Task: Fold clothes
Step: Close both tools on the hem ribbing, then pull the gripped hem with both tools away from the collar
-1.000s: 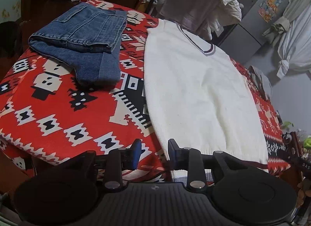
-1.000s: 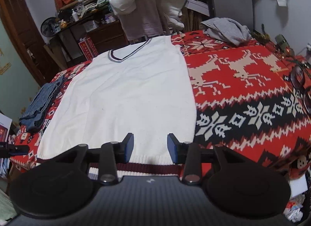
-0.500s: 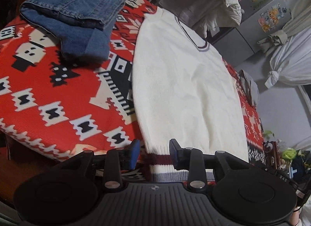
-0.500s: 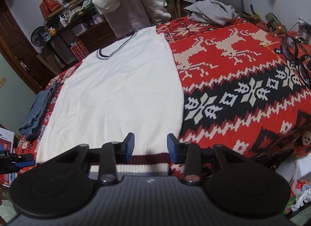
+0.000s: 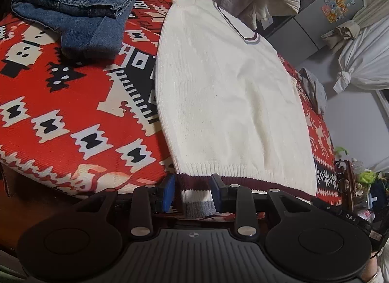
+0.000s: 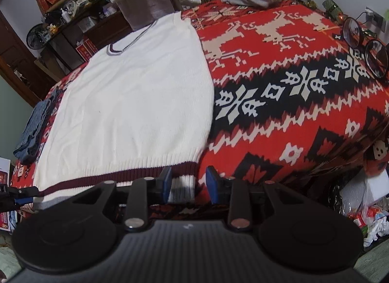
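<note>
The white knit vest (image 5: 228,93) lies flat, front up, on the red patterned blanket (image 5: 73,117), its V-neck at the far end and its ribbed hem hanging over the near edge of the surface toward me. My left gripper (image 5: 192,194) has its fingers spread, with the hem's left corner between the blue pads (image 5: 168,193) but not yet clamped. My right gripper (image 6: 187,184) is likewise spread, straddling the hem's right corner; the corner sits against the left pad with a gap toward the right pad. Neither holds anything. The step in hand, as I judge it, is to take both hem corners for a lengthwise fold toward the neckline. To do it well I should push each gripper slightly farther in so the pads bite across the maroon stripe (image 5: 238,183), not merely the grey edge, and shift my right gripper so the corner is centred. Both should close together and catch both layers of knit. The lift should be level so the hem stays straight. The folded jeans (image 5: 80,13) lie well apart to the left and the spectacles (image 6: 364,44) well apart to the right; neither obstructs the fold.
</note>
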